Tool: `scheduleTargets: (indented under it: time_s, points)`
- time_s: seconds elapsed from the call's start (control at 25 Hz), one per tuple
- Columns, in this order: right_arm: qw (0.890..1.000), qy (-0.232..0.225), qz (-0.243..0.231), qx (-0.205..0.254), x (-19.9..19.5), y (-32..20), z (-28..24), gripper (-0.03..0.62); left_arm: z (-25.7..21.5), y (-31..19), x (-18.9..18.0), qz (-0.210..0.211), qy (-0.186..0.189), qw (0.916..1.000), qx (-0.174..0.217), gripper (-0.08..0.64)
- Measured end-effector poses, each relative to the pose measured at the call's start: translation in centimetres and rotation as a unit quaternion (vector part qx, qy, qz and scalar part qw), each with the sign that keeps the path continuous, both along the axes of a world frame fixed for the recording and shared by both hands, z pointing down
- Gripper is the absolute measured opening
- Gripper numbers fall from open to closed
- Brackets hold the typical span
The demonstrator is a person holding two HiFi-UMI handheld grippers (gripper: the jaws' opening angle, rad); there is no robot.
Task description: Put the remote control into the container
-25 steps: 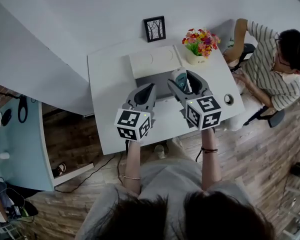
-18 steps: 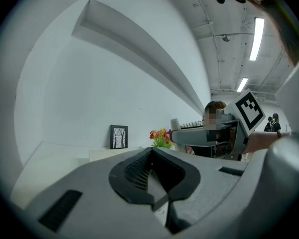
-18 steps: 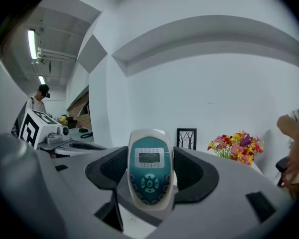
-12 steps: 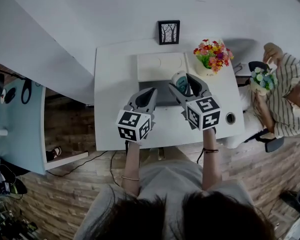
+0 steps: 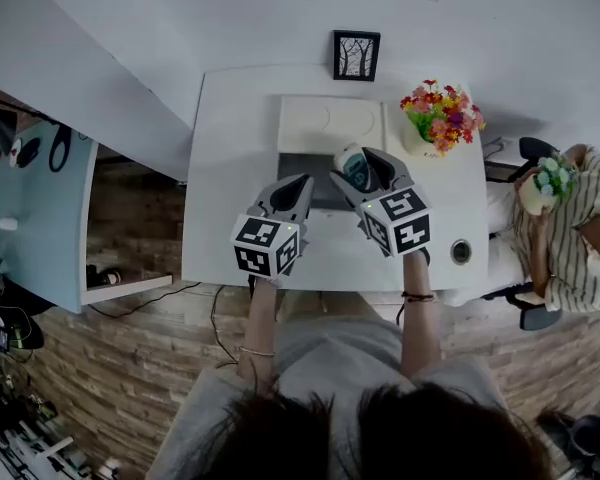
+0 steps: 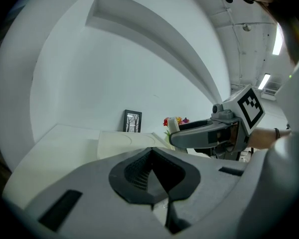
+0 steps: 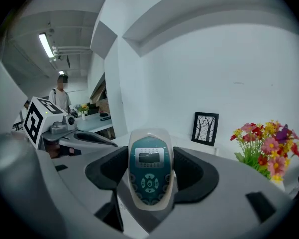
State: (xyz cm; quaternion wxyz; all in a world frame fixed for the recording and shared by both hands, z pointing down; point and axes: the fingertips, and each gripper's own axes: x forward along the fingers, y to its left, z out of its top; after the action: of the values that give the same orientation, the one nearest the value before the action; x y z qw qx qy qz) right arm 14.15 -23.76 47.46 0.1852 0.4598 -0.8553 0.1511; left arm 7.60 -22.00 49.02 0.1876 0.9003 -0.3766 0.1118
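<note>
A white and teal remote control [image 7: 149, 171] with a small screen and round buttons stands clamped between the jaws of my right gripper [image 7: 149, 153]. In the head view that gripper [image 5: 360, 160] holds the remote [image 5: 356, 169] above the right end of the grey open container [image 5: 302, 171], whose white lid [image 5: 330, 124] lies behind it. My left gripper [image 5: 297, 184] hovers to the left, over the container's near edge. Its jaws meet with nothing between them [image 6: 152, 156]. The right gripper [image 6: 209, 133] shows to the right in the left gripper view.
The white table [image 5: 225, 168] also carries a framed tree picture [image 5: 356, 55] at the back, a pot of flowers [image 5: 442, 118] at the back right and a round cable hole [image 5: 461, 251]. A person in a striped top [image 5: 570, 218] sits right of the table. A light blue desk [image 5: 40, 218] stands to the left.
Both grippers keep their pose over the container, the remote still held. The seated person has drawn back from the table, to the right, with a small bouquet. The head view has shifted.
</note>
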Motion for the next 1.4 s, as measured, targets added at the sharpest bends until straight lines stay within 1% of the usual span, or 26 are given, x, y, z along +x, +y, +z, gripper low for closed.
scheduleTargets:
  time_s: [0.12,0.28,0.52,0.68,1.12,1.28,1.4]
  points:
    - [1.0,0.008,-0.019,-0.019,-0.8,0.0,1.3,0.285,0.8,0.1,-0.2,-0.008,-0.001,0.9999,-0.011,0.003]
    - [0.997,0.037,-0.047,-0.044,-1.7,-0.3,2.9,0.285,1.6,0.1,-0.2,-0.012,-0.003,0.9996,-0.025,0.003]
    - [0.992,0.061,-0.073,-0.08,-3.0,-0.6,5.0,0.285,3.3,0.5,-0.3,-0.01,-0.002,0.9984,-0.056,0.003]
    - [0.988,0.079,-0.083,-0.104,-3.4,-0.9,6.6,0.285,3.7,0.5,-0.5,-0.009,0.004,0.9978,-0.065,0.003]
    - [0.971,0.142,-0.115,-0.155,-4.4,-0.7,10.4,0.285,4.7,0.9,-1.9,-0.009,0.012,0.9952,-0.096,0.003]
    - [0.964,0.167,-0.127,-0.166,-4.8,-0.6,11.8,0.285,5.1,0.9,-1.9,-0.008,0.018,0.9946,-0.102,0.003]
    - [0.958,0.182,-0.136,-0.176,-5.2,-0.6,12.9,0.285,5.2,0.9,-2.0,-0.005,0.015,0.9946,-0.103,0.003]
